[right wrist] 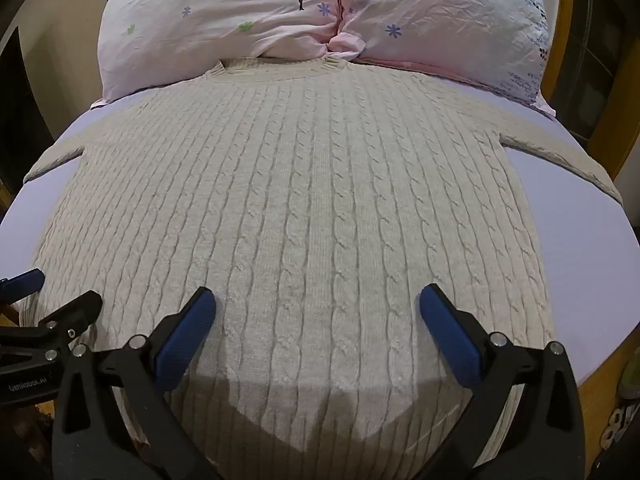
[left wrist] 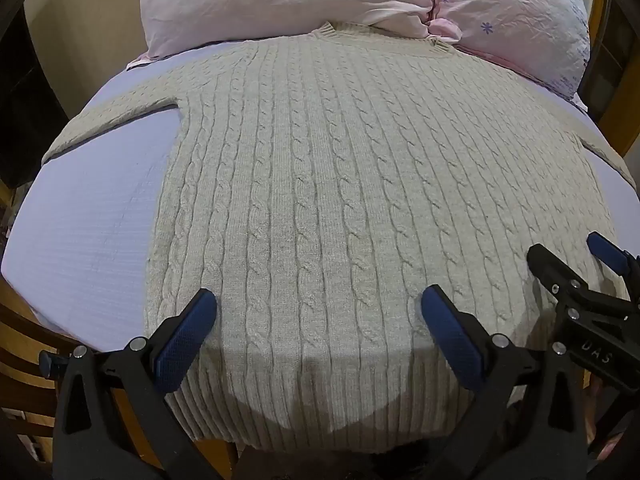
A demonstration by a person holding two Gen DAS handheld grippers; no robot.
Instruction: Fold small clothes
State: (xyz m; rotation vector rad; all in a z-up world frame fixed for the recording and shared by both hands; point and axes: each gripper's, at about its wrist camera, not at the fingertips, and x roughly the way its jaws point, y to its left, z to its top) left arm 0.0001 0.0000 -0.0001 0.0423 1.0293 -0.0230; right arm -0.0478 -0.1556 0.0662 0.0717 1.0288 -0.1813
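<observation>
While a cream cable-knit sweater (left wrist: 340, 208) lies flat on the lilac bed (left wrist: 92, 240) below pink pillows (right wrist: 224, 20), its sleeve ends run off-frame; left gripper (left wrist: 319, 308) and right gripper (right wrist: 318, 306) fingers hang spread, empty.

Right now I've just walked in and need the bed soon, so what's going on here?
A person holds two grippers over a cream cable-knit sweater spread flat on the lavender bed sheet, collar toward the pink floral pillows. The left gripper and right gripper are both open above the hem. Nothing is folded yet.
</observation>
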